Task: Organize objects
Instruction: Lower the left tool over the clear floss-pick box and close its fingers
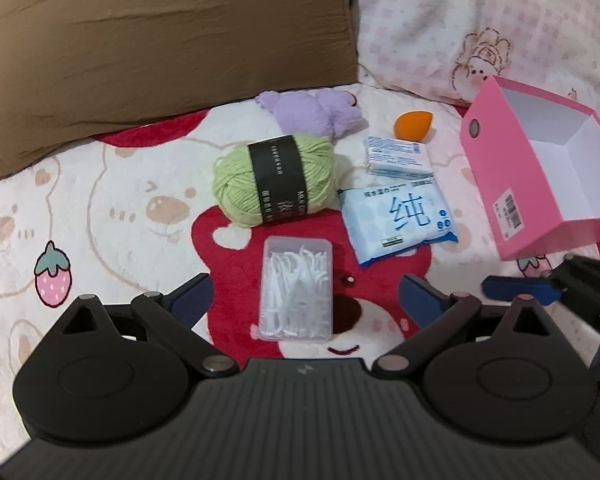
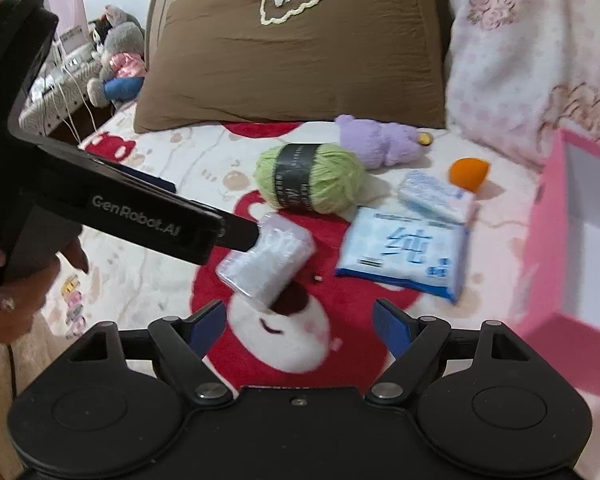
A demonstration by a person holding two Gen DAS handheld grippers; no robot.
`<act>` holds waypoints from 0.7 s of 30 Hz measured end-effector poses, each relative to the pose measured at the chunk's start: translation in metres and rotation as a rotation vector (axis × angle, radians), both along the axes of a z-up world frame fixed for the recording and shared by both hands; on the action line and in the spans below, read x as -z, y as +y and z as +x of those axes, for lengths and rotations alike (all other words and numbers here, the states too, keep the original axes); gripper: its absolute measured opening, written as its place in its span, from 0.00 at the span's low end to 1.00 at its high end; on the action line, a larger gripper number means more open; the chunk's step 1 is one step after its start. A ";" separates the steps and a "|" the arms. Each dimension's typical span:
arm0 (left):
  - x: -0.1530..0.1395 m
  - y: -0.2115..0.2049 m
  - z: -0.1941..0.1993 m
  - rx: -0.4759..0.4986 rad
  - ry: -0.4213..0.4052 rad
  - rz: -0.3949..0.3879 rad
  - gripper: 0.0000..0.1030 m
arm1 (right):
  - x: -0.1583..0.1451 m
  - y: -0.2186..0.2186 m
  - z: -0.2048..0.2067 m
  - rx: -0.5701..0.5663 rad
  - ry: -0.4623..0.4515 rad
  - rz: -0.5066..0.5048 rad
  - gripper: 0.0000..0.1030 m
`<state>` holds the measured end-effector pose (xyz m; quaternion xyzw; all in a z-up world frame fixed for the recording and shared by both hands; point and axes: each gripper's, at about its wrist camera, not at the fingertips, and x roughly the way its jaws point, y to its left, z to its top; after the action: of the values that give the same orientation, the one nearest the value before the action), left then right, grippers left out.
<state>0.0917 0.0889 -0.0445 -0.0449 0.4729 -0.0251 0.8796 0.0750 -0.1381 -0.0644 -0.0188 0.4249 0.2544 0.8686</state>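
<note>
Left wrist view: left claw (image 1: 306, 300) spread wide, straddling floss-pick box (image 1: 298, 288), untouched, lined up for pickup. Right claw (image 2: 300, 322) released, empty. Pink box (image 1: 548, 168) open alongside, likely destination.

"GenRobot.AI" on left tool (image 2: 256, 236), "纯" on wipes pack (image 1: 398, 222)

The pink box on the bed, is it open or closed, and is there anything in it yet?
Open: the pink box has no lid on. The white inside that shows looks empty, though part is hidden.
</note>
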 end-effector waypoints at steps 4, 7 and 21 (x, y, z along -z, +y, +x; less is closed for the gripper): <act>0.009 0.009 0.003 -0.015 0.003 -0.026 0.91 | 0.011 0.014 0.002 -0.023 -0.007 0.056 0.80; 0.016 0.011 0.004 -0.023 -0.007 -0.064 0.89 | 0.019 0.024 0.003 -0.042 -0.027 0.051 0.80; 0.060 0.029 0.021 -0.148 0.088 -0.223 0.63 | 0.051 0.042 0.017 -0.060 -0.079 0.024 0.78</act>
<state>0.1122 0.1177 -0.1044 -0.1784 0.5005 -0.0105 0.8471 0.0921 -0.0957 -0.1151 -0.0312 0.3864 0.2847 0.8767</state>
